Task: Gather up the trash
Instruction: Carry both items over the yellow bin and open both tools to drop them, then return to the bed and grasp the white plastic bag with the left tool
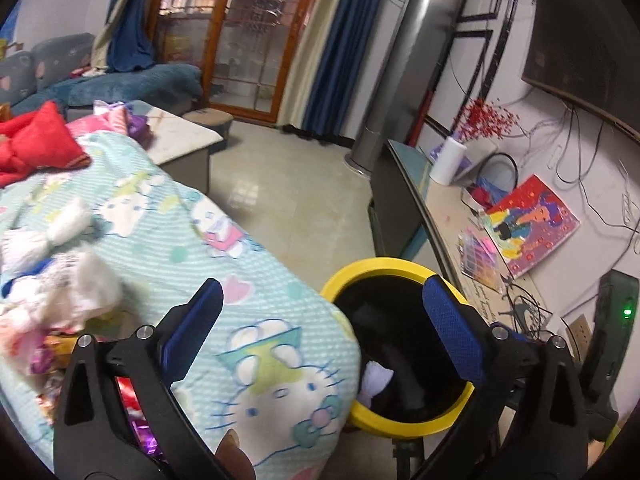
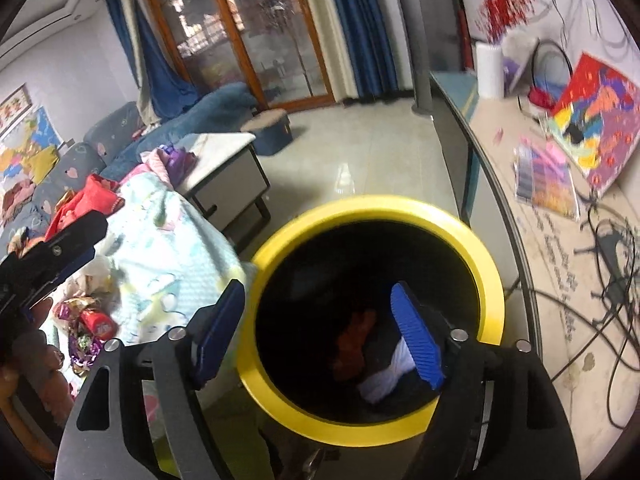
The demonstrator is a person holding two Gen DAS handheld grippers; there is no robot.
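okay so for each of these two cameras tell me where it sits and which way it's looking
Left wrist: on the left gripper, facing down at the cartoon blanket edge and yellow bin; its open blue fingers show.
Right wrist: on the right gripper, over the bin's mouth; open fingers show, left gripper at the edge.
Shared: bin, blanket, glass door.

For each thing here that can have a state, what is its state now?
left gripper: open, nothing between the fingers.
right gripper: open, empty, over the bin.
yellow bin: upright, no lid, white and orange trash inside.
crumpled tissues: lying on the blanket.
wrappers: lying on the blanket.
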